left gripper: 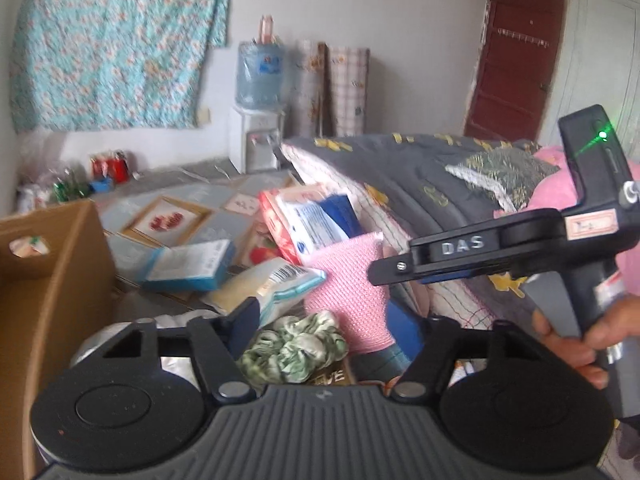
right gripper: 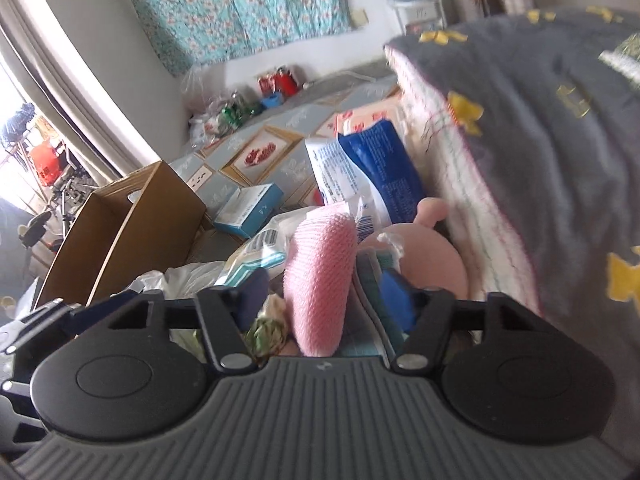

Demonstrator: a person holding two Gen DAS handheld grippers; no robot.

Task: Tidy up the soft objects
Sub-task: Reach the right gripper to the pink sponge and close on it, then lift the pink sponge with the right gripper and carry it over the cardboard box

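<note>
Your left gripper (left gripper: 332, 320) and right gripper (right gripper: 336, 300) hold jaws half-spread, pinching nothing; between them lie the green-white fabric scrunchie (left gripper: 294, 346) and pink knitted cloth (right gripper: 320, 280), unsorted, the brown cardboard box (left gripper: 48, 280) left of them.

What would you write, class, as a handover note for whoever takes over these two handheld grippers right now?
Left gripper: jaws open over the green scrunchie, not gripping.
Right gripper: jaws open either side of the pink knit cloth, not pressing it.
Cardboard box stands left of the pile; grey blanket on the right.
Done: nothing visibly sorted.
Left: pick up the scrunchie and cloth, probably into the box.
</note>
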